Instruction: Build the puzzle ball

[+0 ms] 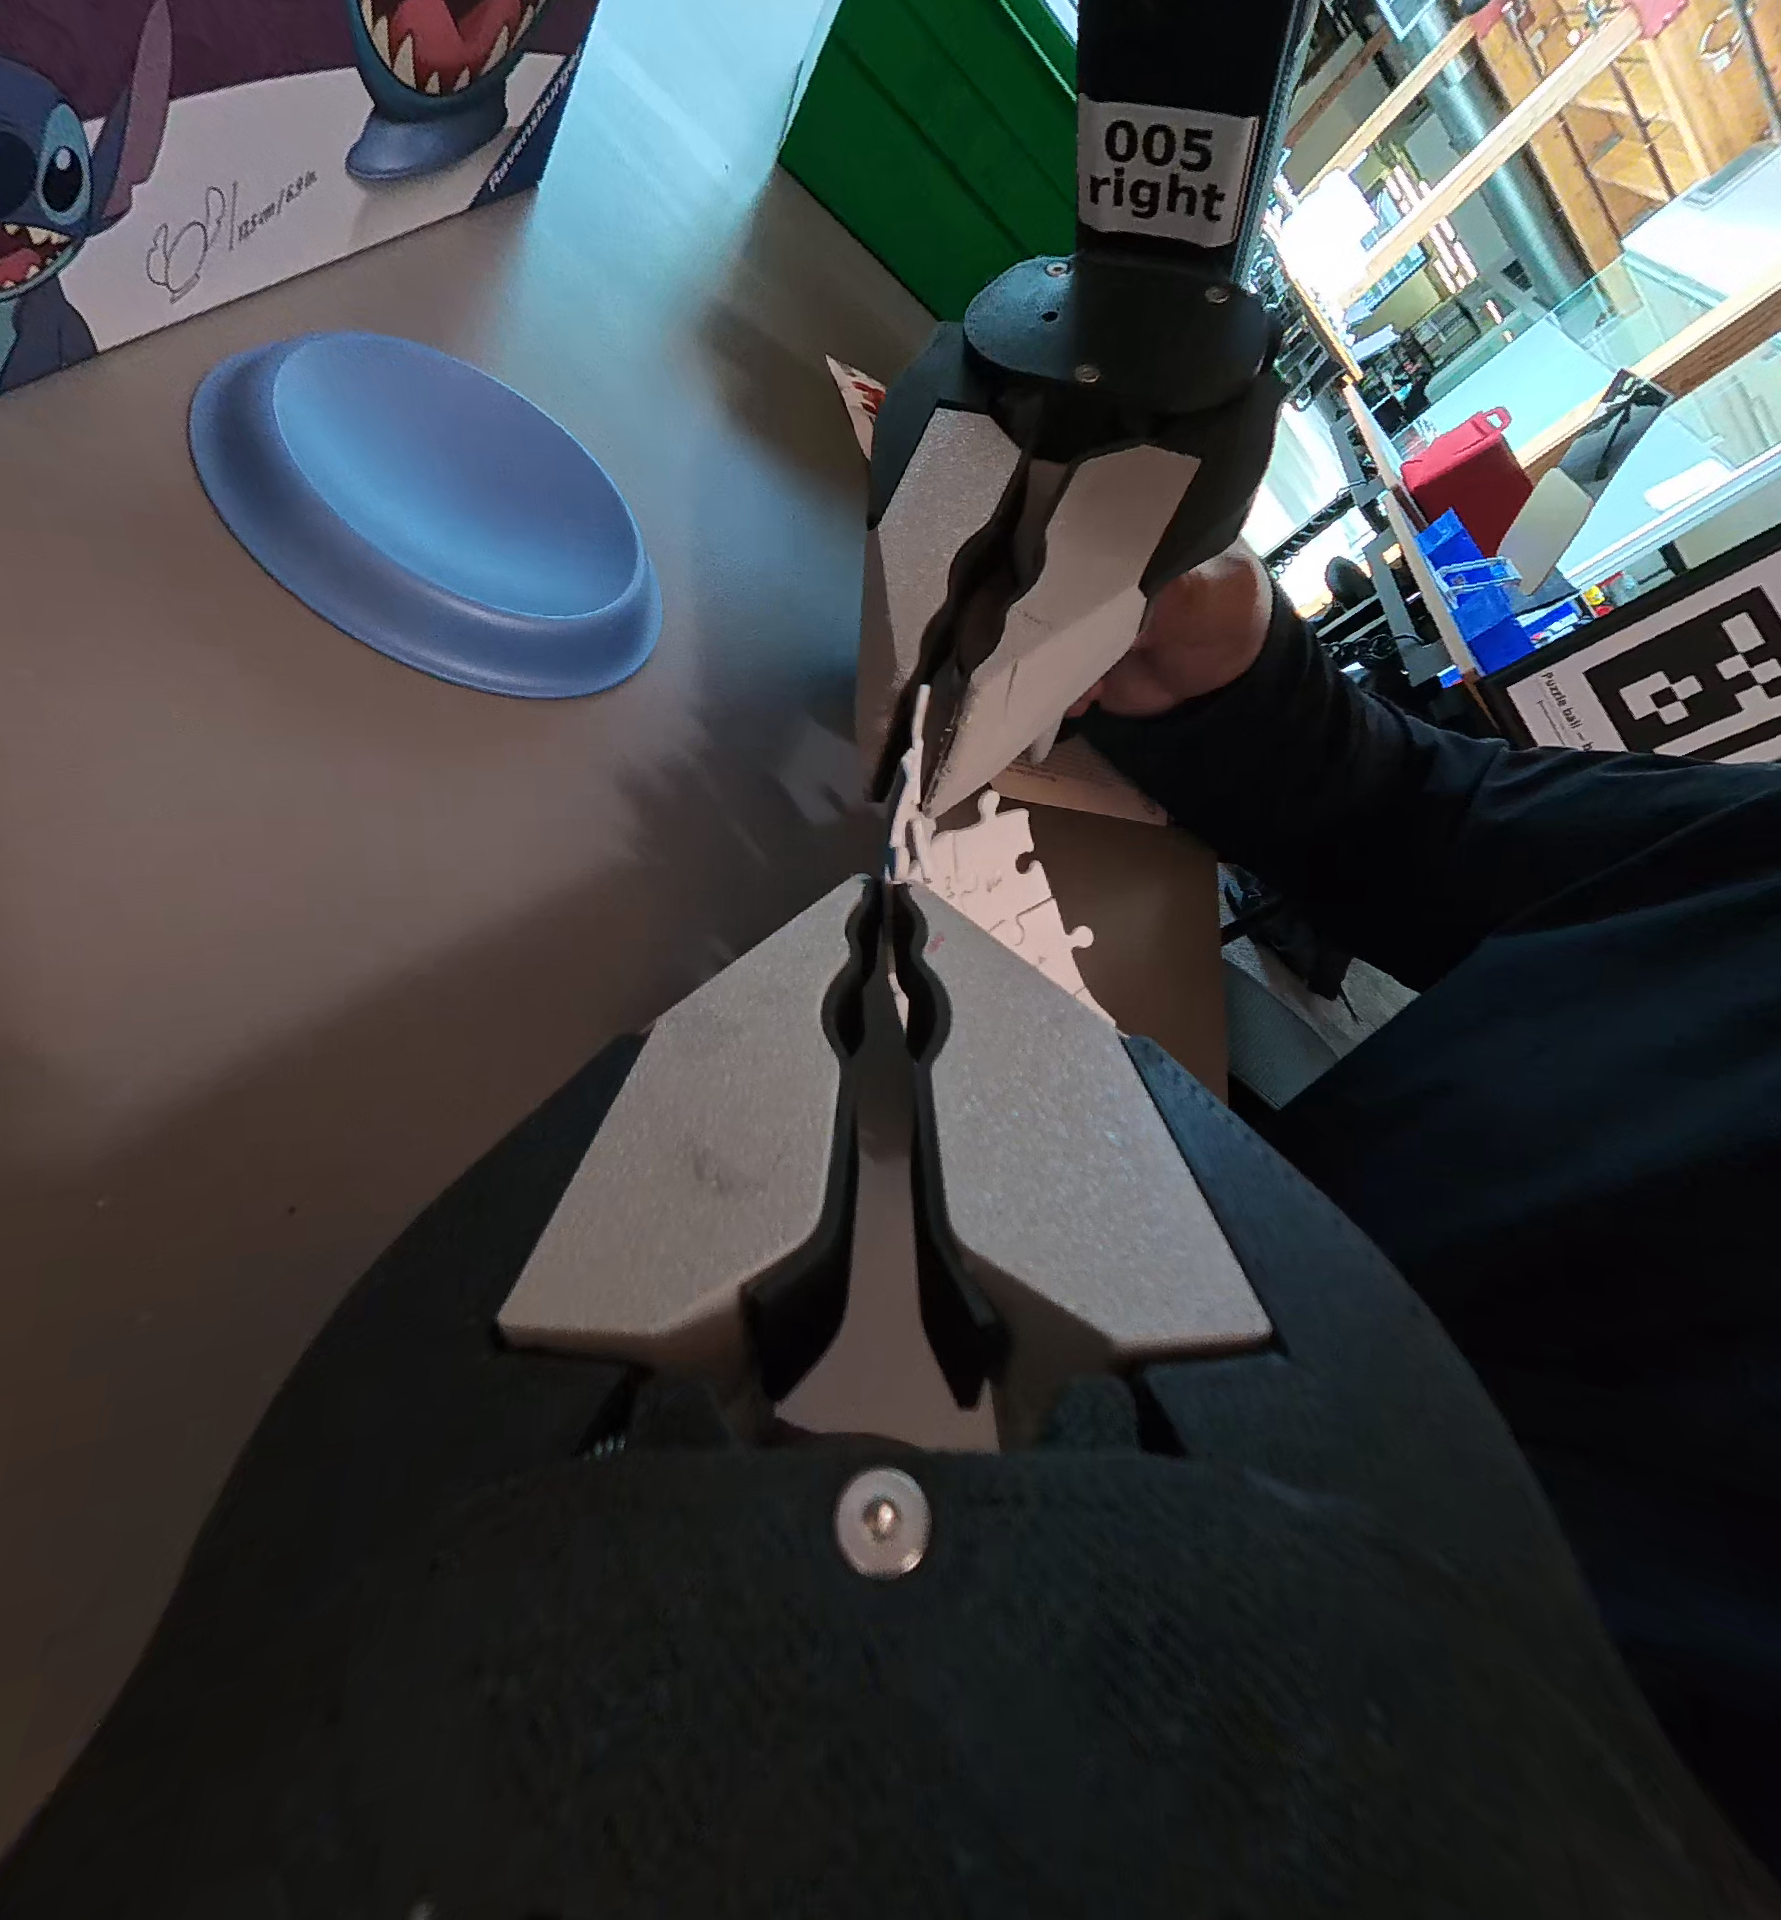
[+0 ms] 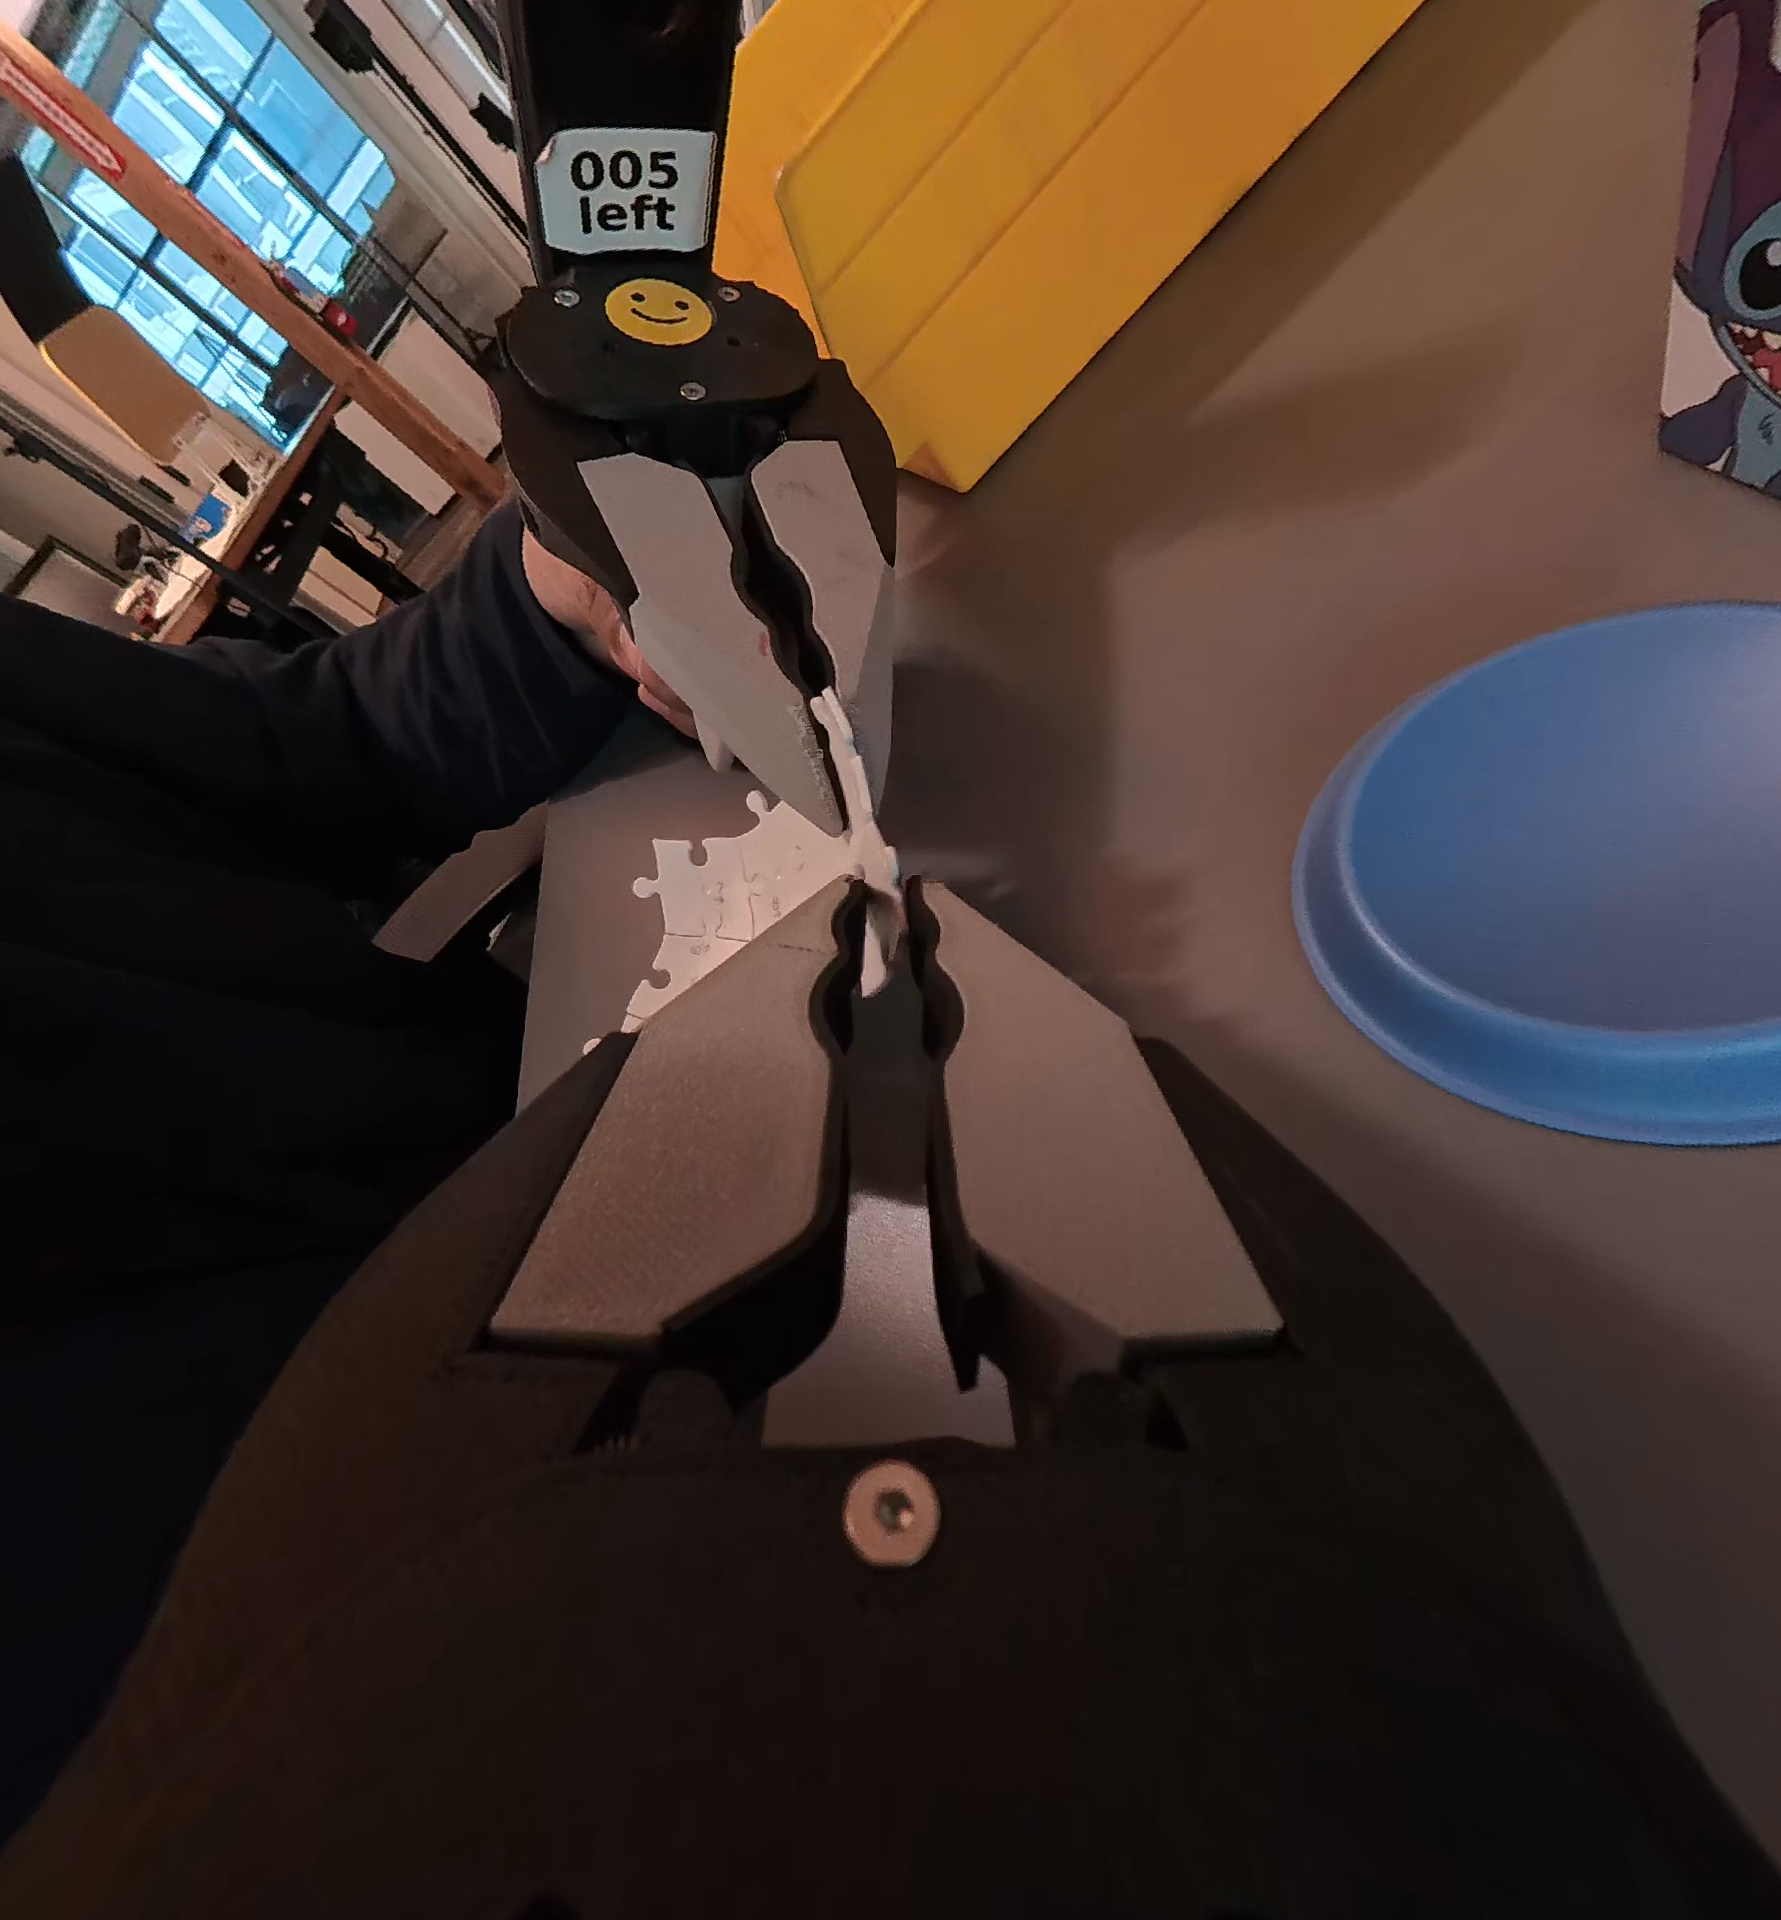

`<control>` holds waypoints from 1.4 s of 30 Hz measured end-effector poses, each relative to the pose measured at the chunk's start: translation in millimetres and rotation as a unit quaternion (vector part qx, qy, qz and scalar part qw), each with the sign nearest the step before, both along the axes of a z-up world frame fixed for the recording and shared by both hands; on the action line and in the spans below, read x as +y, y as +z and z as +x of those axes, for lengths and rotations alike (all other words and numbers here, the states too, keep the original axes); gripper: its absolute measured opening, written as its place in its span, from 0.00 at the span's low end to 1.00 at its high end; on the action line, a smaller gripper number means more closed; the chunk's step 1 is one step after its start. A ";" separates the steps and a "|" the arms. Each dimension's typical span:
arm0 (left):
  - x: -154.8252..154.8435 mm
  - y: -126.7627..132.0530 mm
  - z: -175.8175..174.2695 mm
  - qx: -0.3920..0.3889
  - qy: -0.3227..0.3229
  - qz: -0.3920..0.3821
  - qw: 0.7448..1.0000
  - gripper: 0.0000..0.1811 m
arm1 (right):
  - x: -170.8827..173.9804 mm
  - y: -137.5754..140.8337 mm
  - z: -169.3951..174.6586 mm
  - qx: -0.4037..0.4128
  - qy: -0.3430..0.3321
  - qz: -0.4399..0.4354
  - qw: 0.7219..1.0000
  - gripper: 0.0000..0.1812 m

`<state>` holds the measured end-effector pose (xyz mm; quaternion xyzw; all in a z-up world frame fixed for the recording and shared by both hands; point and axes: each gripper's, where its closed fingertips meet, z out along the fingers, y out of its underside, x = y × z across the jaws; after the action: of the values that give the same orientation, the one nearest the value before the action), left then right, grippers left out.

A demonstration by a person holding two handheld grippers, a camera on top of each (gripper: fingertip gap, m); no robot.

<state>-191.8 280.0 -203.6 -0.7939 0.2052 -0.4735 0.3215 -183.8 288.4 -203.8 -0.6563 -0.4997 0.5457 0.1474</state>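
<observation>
Daylight from windows (image 2: 190, 208); glare on table (image 1: 605, 260); fisheye bending at edges; slight motion blur mid-frame.

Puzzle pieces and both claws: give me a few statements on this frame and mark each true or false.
1. Both claws grip white puzzle pieces. True: the left claw and right claw are each shut on the joined white pieces.
2. The blue stand holds a finished ball. False: it sits empty on the table.
3. The two claws meet tip to tip. True.
4. The bin behind the left claw is red. False: it is yellow.
</observation>
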 end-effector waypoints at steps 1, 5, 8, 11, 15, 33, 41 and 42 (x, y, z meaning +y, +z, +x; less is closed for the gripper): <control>-0.2 0.1 0.2 0.000 -0.001 0.000 1.000 0.00 | -1.3 0.9 -0.1 0.003 0.003 -0.002 1.000 0.01; -0.1 0.5 1.4 0.001 0.000 0.004 1.000 0.00 | -5.4 1.7 -1.6 0.006 0.011 -0.003 1.000 0.00; -0.1 -0.2 1.6 0.008 0.001 0.008 1.000 0.00 | -5.5 0.8 -1.6 0.004 0.010 -0.001 1.000 0.00; 0.1 -0.2 1.5 0.008 0.002 0.008 1.000 0.00 | -5.6 0.7 -1.8 0.004 0.010 0.001 1.000 0.00; 0.2 -0.7 1.5 0.011 0.003 0.009 1.000 0.00 | -6.0 -0.3 -1.9 0.000 0.008 0.012 1.000 0.00; -3.4 -6.9 2.4 0.047 -0.012 0.025 0.999 0.00 | -9.3 -7.2 -1.1 -0.037 0.017 0.055 0.998 0.00; -3.9 -6.0 1.2 0.045 -0.012 0.025 0.999 0.00 | -11.8 -4.3 -4.3 -0.023 0.018 0.026 0.999 0.01; -4.3 -6.2 1.6 0.046 -0.013 0.025 0.999 0.00 | -12.2 -4.2 -5.0 -0.023 0.018 0.027 0.999 0.01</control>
<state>-190.2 275.7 -209.8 -0.8037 0.2424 -0.4352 0.3255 -188.8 276.2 -208.0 -0.6553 -0.5290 0.5196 0.1438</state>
